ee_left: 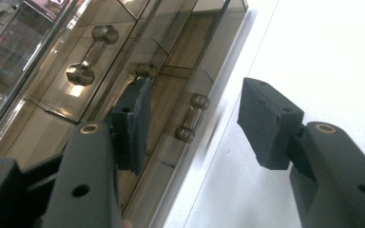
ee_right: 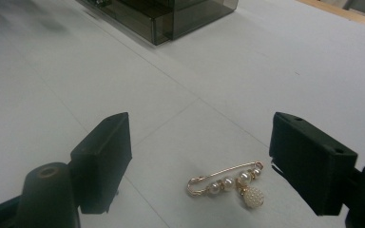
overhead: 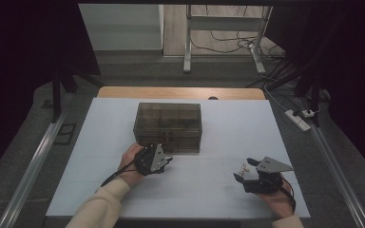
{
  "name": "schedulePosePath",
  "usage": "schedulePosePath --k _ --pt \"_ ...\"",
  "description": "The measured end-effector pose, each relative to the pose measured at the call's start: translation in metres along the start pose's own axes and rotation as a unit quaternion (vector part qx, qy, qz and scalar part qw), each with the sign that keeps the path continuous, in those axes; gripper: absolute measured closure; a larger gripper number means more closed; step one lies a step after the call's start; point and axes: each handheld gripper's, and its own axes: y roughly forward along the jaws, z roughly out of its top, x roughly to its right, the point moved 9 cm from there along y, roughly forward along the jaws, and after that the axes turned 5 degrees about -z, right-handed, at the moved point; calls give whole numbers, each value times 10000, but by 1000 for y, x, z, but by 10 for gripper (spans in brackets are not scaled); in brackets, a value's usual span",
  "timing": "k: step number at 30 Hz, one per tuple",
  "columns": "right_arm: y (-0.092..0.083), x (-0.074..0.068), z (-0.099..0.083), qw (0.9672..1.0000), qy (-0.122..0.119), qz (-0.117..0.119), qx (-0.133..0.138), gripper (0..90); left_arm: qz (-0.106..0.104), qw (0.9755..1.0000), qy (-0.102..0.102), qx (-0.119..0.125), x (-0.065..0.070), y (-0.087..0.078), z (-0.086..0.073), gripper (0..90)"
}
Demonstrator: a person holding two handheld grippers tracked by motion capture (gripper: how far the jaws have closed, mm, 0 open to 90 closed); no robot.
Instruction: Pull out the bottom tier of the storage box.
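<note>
A smoked, see-through drawer box [overhead: 168, 124] stands on the white table [overhead: 90, 185] at its middle. My left gripper [overhead: 167, 160] sits at the box's front face, jaws apart. In the left gripper view my left gripper [ee_left: 197, 95] frames a small brass drawer handle [ee_left: 192, 118] without the pads touching it; a larger handle [ee_left: 91, 54] is higher up. At the near right, my right gripper [overhead: 244, 168] stands open on either side of a gold pin brooch with pearls [ee_right: 228, 184], which lies flat on the table between the jaws of my right gripper [ee_right: 199, 137], untouched.
The box's corner [ee_right: 171, 14] lies beyond the brooch in the right gripper view. A wooden strip [overhead: 180, 92] borders the table's far edge. A power strip [overhead: 298, 119] and cables lie on the floor at the right, and a metal rail [overhead: 33, 166] runs along the left.
</note>
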Motion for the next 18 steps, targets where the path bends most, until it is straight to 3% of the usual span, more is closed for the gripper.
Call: schedulePosePath --k 12,18 --pt "0 0 0 10000 -4 -1 -6 211 -351 9991 -237 -64 -4 -2 -3 393" --pt "0 0 0 10000 -22 -13 -15 211 -404 9987 -273 -151 -8 -3 -6 389"
